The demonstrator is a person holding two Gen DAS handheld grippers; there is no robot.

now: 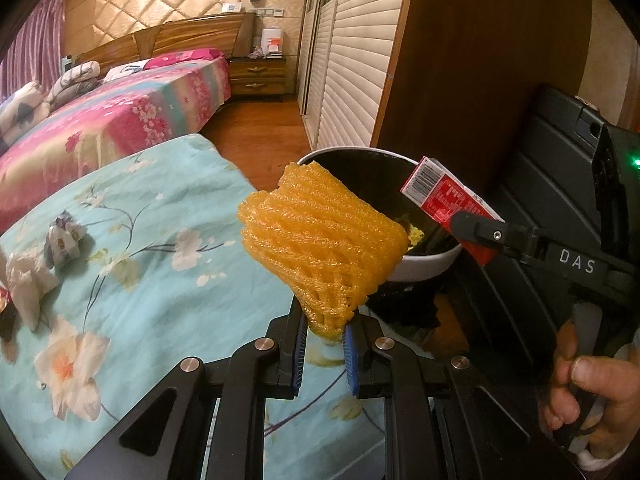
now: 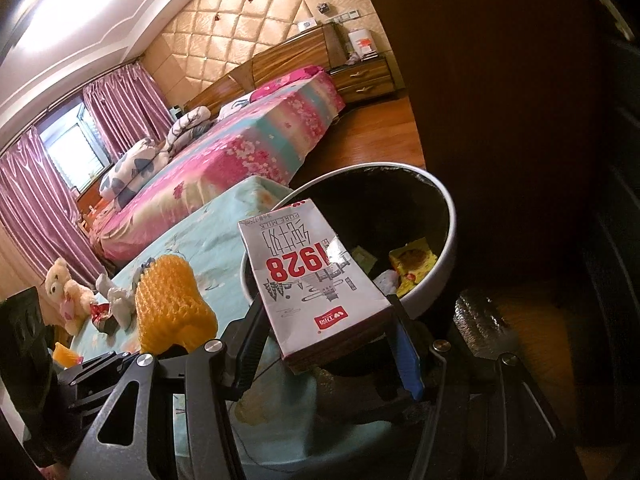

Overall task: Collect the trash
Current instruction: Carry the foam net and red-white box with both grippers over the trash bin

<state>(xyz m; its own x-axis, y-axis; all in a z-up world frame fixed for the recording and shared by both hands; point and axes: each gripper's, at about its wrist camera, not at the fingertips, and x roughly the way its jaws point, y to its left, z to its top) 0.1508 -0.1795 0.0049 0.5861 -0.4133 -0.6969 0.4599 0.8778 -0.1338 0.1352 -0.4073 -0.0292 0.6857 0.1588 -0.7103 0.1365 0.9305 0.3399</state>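
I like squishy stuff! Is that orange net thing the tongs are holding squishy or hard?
Probably squishy: the orange foam net is pinched narrow where the left tongs grip it, then puffs out wide above. It likely weighs very little, since it stands up from that small pinch. Its ribbed mesh probably won't slip.

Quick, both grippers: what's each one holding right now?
Left gripper: shut on the orange foam fruit net.
Right gripper: shut on the milk carton, by the trash bin.
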